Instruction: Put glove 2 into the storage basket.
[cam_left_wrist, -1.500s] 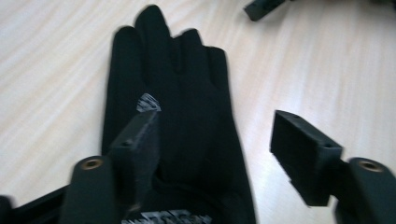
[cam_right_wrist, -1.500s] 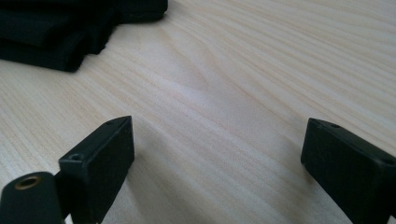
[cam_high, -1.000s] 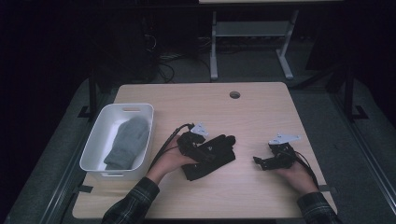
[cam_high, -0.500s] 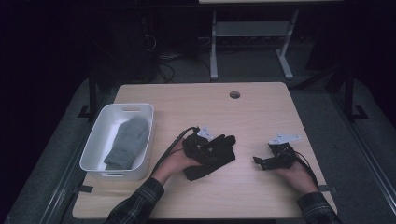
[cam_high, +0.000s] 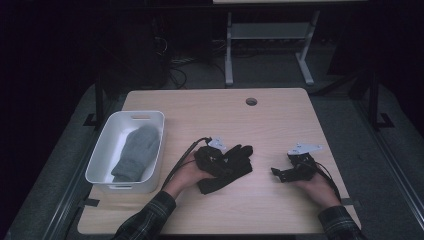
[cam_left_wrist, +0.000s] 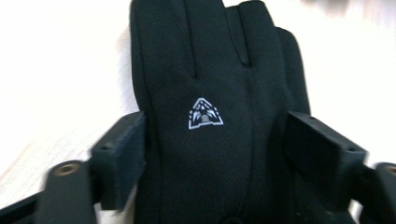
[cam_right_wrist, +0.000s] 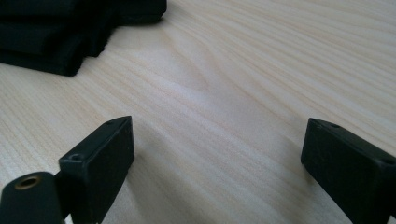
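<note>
wooden table (cam_high: 280, 120) carries a black glove (cam_left_wrist: 219, 93) lying flat between the left gripper (cam_left_wrist: 217, 154)'s jaws, which press its two edges. right gripper (cam_right_wrist: 217, 158) rests spread wide, nothing between, glove well apart from it.

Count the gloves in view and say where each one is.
2. A grey glove lies in the white bin at the table's left. A black glove lies on the table between the left tool's jaws. The bin could hide more.
</note>
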